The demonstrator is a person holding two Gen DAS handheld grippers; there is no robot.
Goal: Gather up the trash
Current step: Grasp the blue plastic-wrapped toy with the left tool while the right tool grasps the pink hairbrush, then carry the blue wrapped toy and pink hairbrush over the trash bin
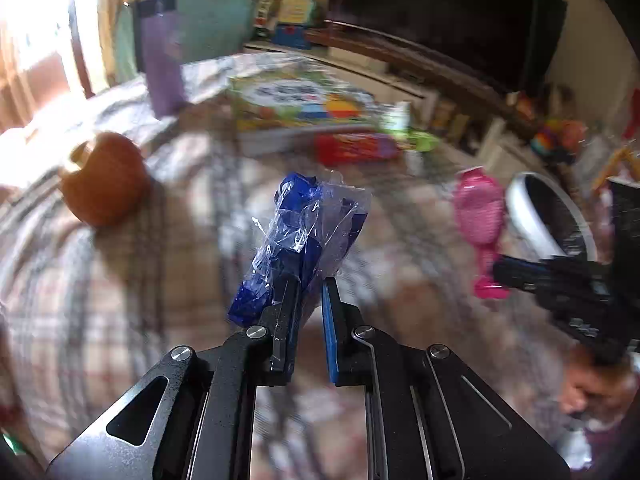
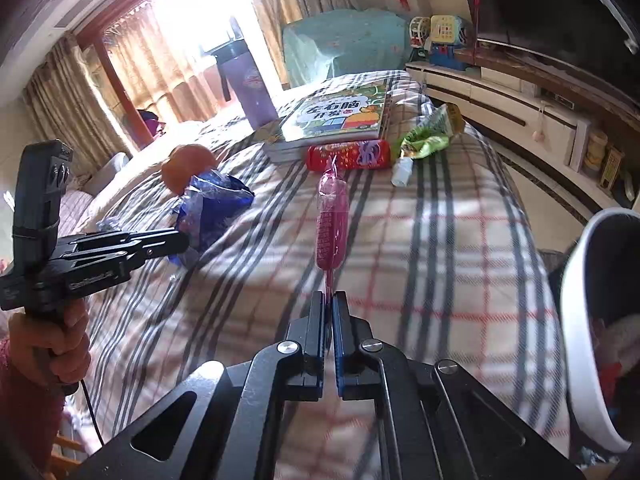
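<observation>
The left gripper (image 1: pixel 310 280) is clamped on a crumpled blue wrapper (image 1: pixel 298 236), which juts out past its tips above the plaid blanket (image 1: pixel 120 280). The right gripper (image 2: pixel 331 300) pinches the tail of a pink wrapper (image 2: pixel 332 224) that sticks straight out ahead. A white bin (image 2: pixel 580 320) stands just right of it. The book (image 2: pixel 340 114) bears Chinese characters; the red packet's (image 2: pixel 348 154) print is unreadable.
</observation>
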